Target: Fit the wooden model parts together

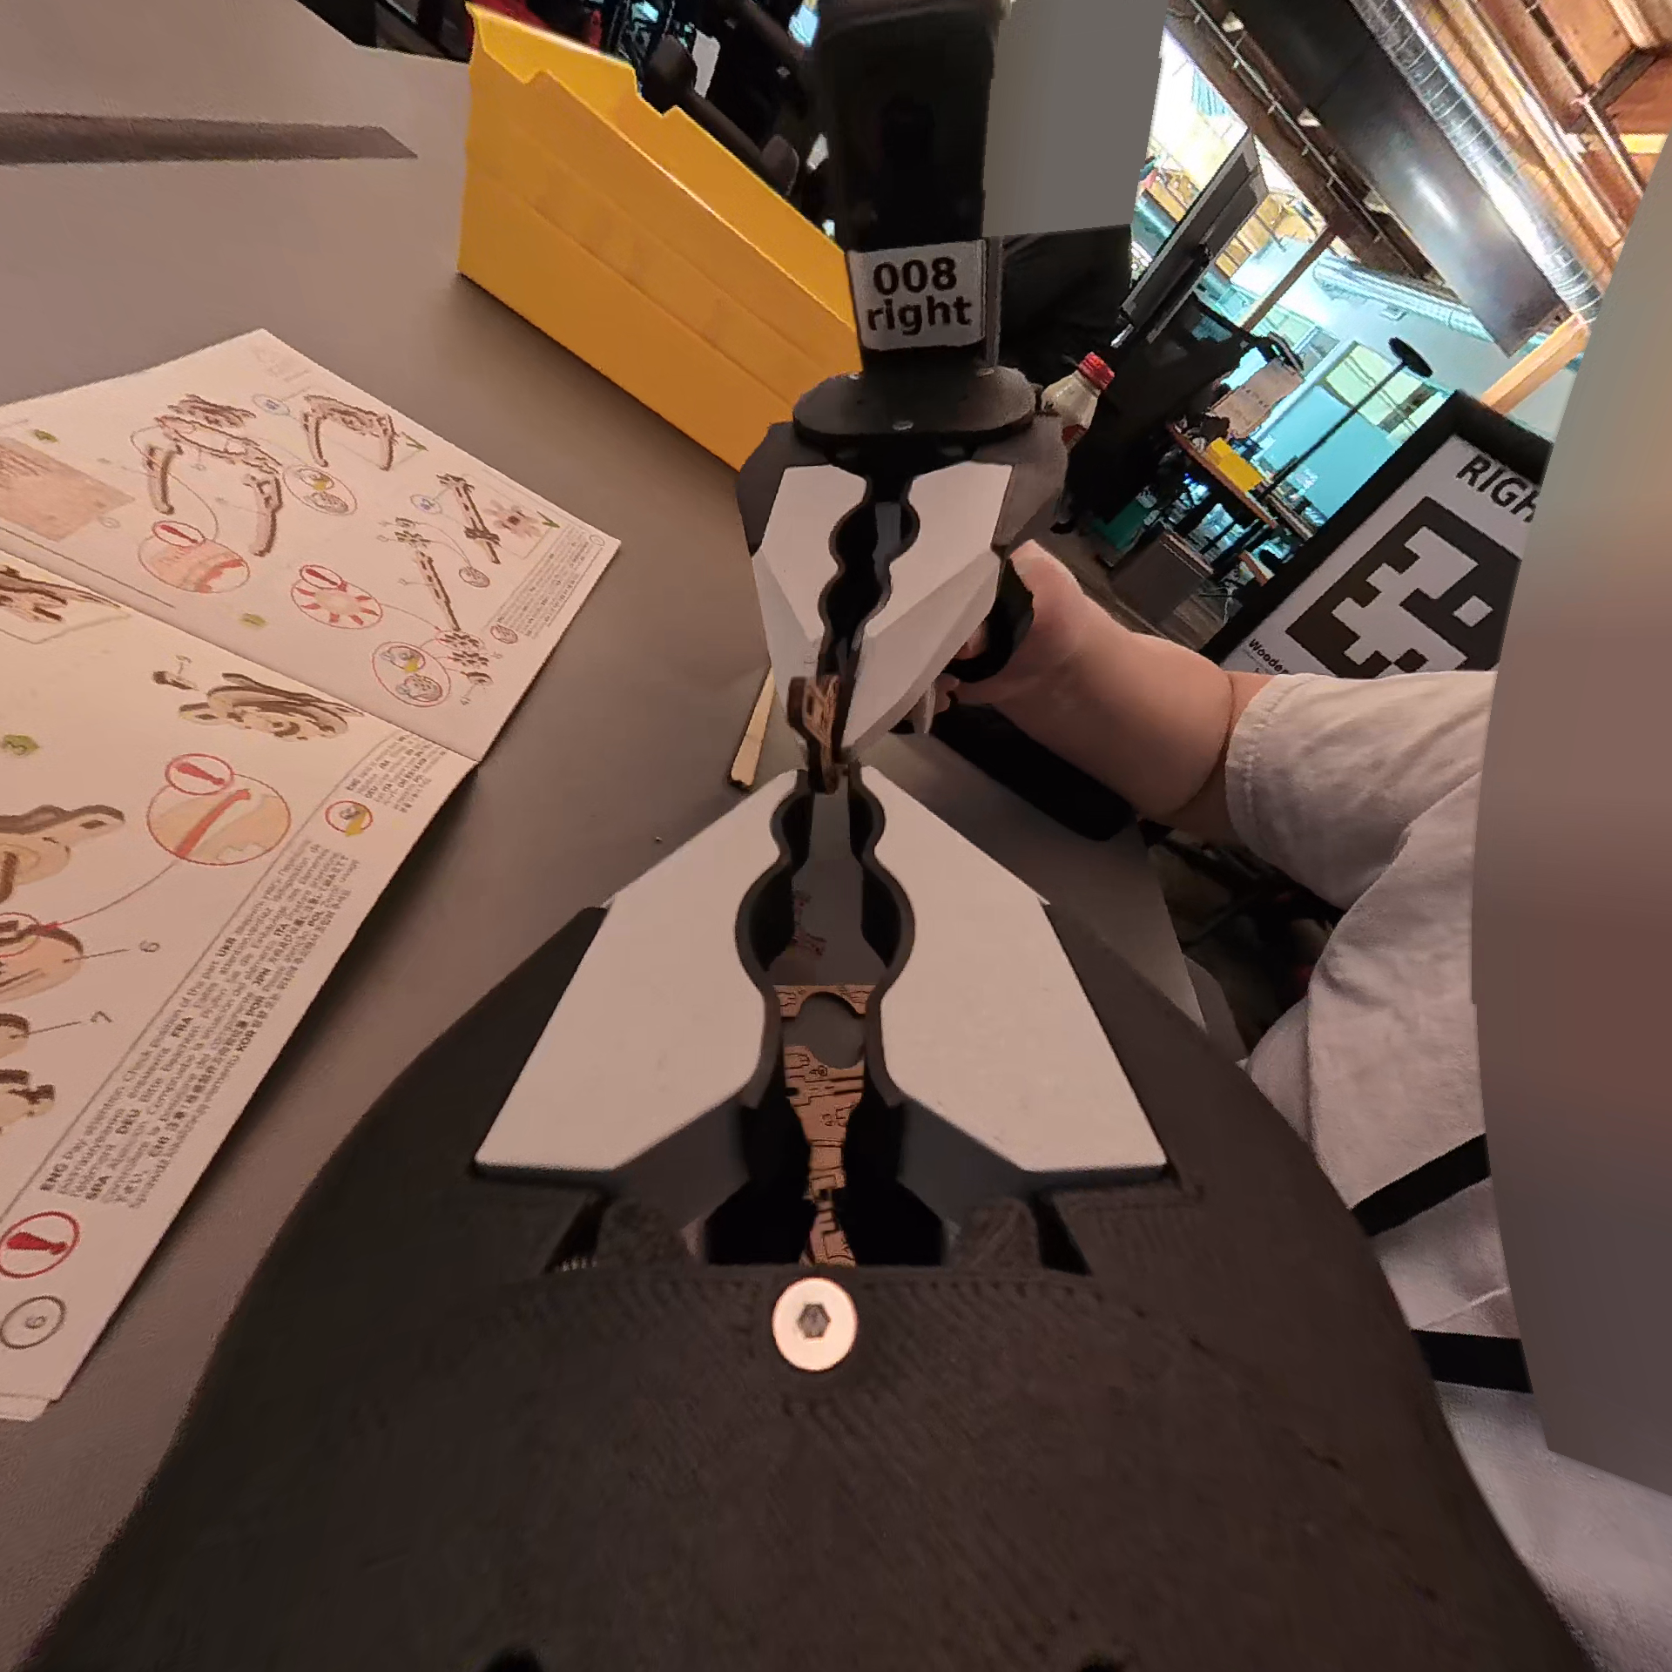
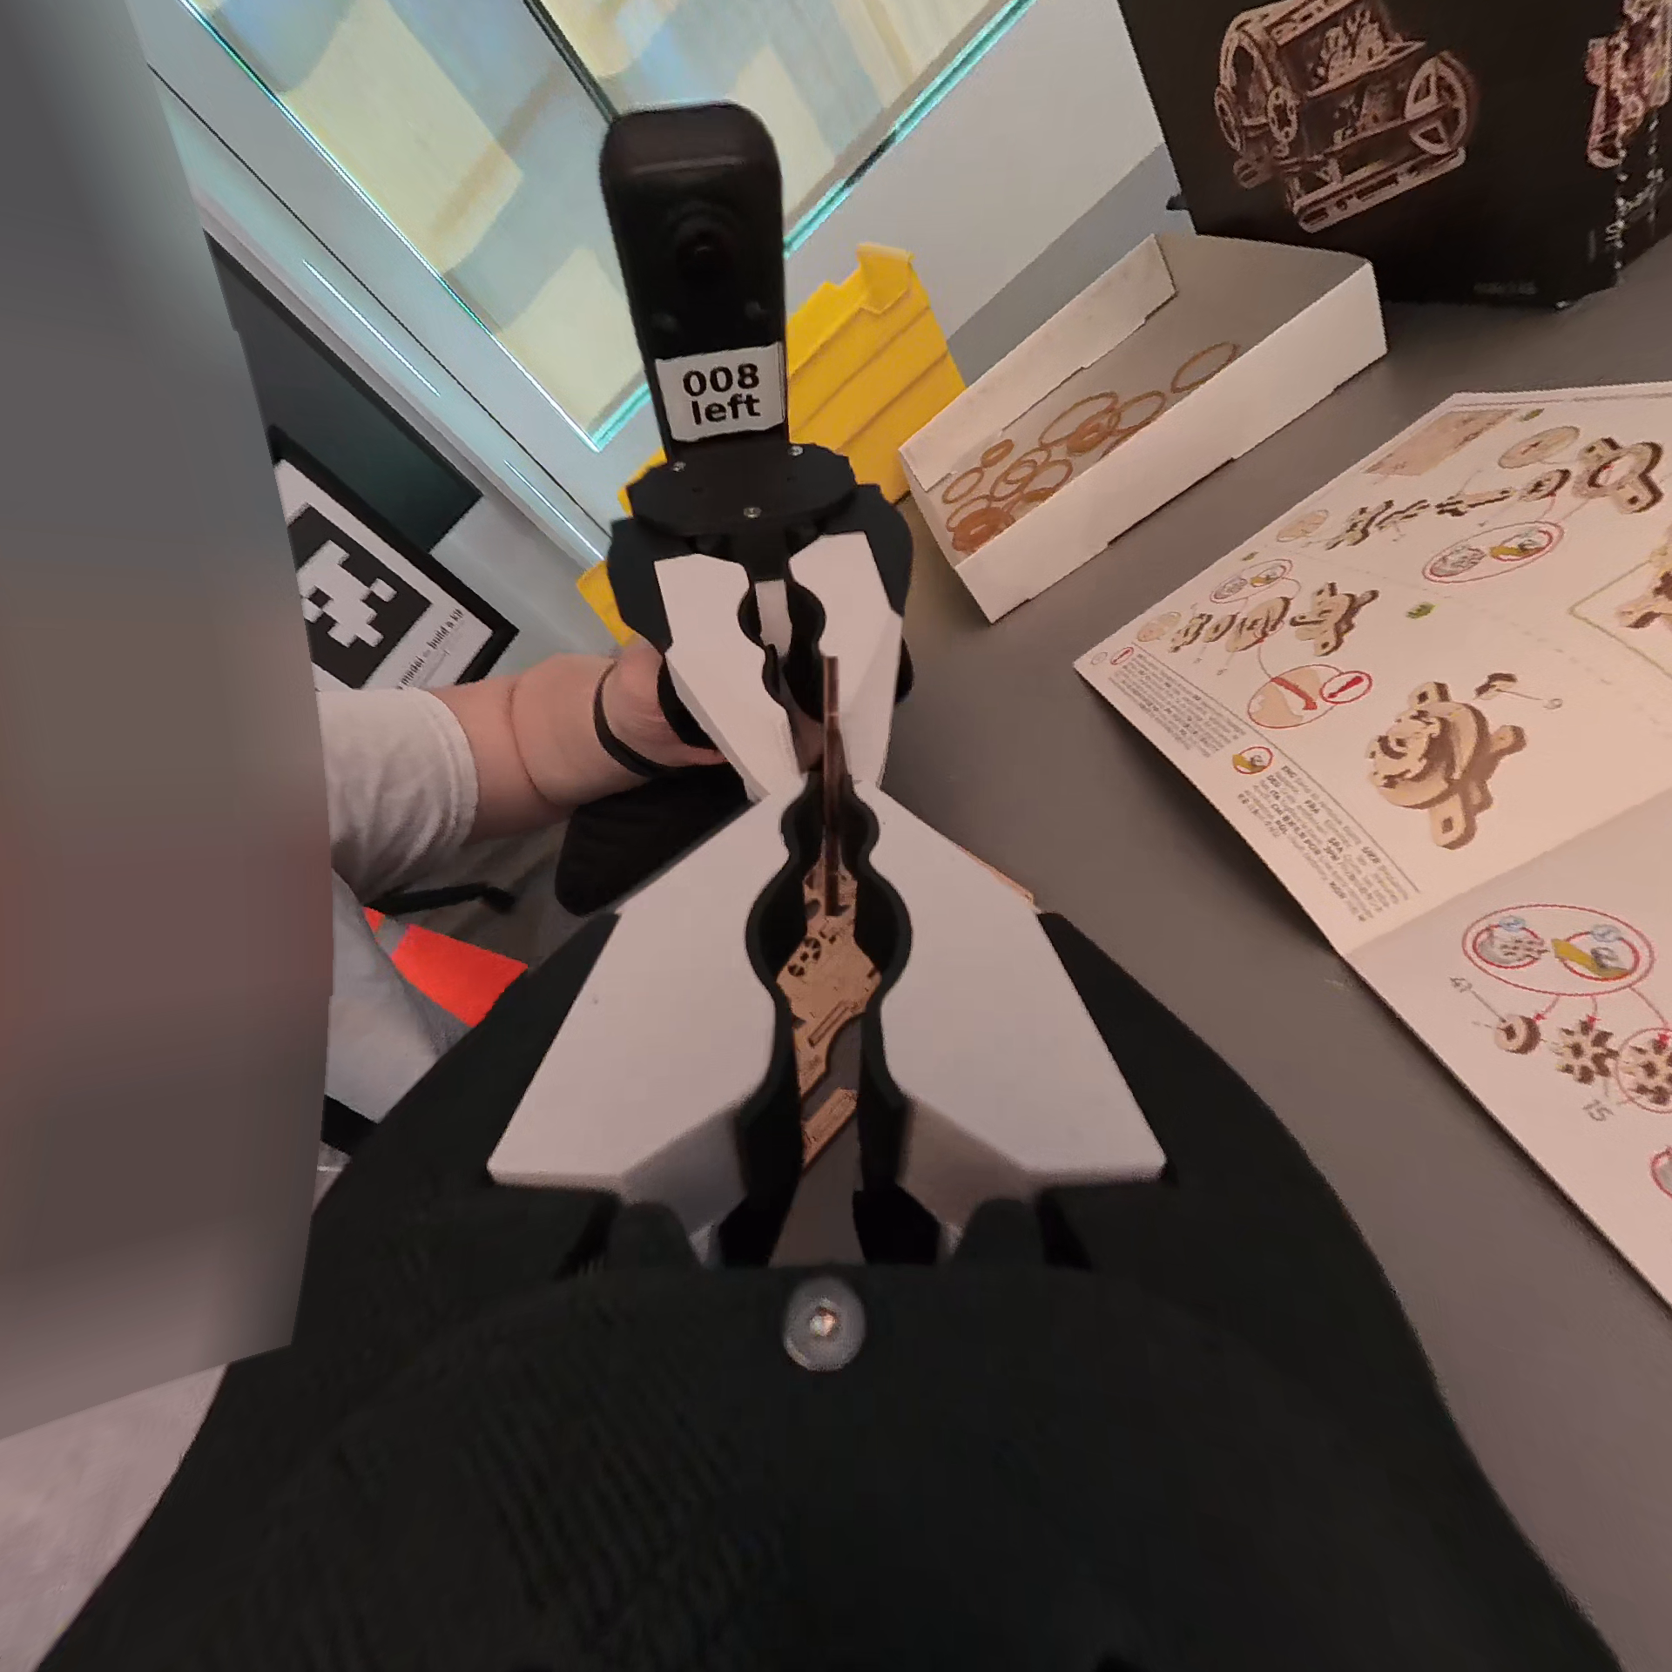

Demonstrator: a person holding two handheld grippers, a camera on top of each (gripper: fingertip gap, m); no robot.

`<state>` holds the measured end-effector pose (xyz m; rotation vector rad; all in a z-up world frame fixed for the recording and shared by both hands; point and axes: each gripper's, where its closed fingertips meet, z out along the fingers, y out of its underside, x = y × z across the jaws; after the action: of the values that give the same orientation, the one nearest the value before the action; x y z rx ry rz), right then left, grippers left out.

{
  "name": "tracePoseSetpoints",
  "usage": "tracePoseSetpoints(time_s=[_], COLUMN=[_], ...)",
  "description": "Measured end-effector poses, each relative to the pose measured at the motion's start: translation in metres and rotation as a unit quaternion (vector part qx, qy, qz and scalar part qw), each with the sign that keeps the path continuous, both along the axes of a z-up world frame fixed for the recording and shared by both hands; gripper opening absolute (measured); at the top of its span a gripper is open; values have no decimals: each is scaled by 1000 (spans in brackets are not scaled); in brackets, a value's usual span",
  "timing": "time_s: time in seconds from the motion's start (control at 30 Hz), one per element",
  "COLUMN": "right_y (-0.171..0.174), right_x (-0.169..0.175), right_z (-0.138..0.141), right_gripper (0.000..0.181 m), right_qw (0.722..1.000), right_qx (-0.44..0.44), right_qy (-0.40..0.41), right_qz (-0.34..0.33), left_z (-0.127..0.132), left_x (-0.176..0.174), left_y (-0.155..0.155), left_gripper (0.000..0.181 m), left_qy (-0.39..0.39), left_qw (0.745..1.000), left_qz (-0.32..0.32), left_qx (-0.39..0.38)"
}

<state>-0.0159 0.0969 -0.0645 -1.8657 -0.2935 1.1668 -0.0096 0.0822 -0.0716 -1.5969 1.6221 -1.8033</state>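
My left gripper (image 1: 819, 783) is shut on a flat engraved wooden part (image 1: 819, 1113) that runs back between its white fingers (image 1: 651, 1022). My right gripper (image 1: 837, 746) faces it tip to tip, shut on another wooden part (image 1: 817, 715). In the right wrist view, my right gripper (image 2: 828, 796) holds its engraved flat part (image 2: 819, 995) lengthwise. The left gripper (image 2: 814, 769) opposite holds its part edge-on (image 2: 830, 715). The two parts meet at the fingertips above the grey table (image 1: 588, 724). Whether they are joined is hidden.
An open instruction booklet (image 1: 271, 633) lies on the table, also in the right wrist view (image 2: 1402, 679). A yellow bin (image 1: 633, 253) stands behind. A white box of wooden rings (image 2: 1131, 425) and a dark product box (image 2: 1402, 136) sit beyond. A thin wooden stick (image 1: 751, 733) lies near the grippers. Only a small space, under 4 cm, lies between the two pairs of fingers.
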Motion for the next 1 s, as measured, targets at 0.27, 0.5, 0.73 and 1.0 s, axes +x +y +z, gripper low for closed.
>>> tracePoseSetpoints(time_s=[0.27, 0.5, 0.73, 1.0], right_y=[-4, -5, -4, -7], right_x=[1, 0, -1, -2], right_z=[-2, -5, -3, -5], right_gripper=[0, 1, 0, 0], right_qw=[1000, 999, 999, 999], right_qx=[2, -6, -15, -16], right_qy=[-21, -8, 14, -5], right_qz=[19, 31, 26, 38], left_z=[6, 4, 5, 3], left_x=[-2, -3, -2, -3], left_y=[5, 4, 5, 1], left_gripper=[1, 0, 0, 0], left_qy=[-24, -15, -16, -15], left_qw=[1000, 1000, 999, 999], left_qz=[-1, -17, -15, -28], left_qx=[16, -20, -32, -34])
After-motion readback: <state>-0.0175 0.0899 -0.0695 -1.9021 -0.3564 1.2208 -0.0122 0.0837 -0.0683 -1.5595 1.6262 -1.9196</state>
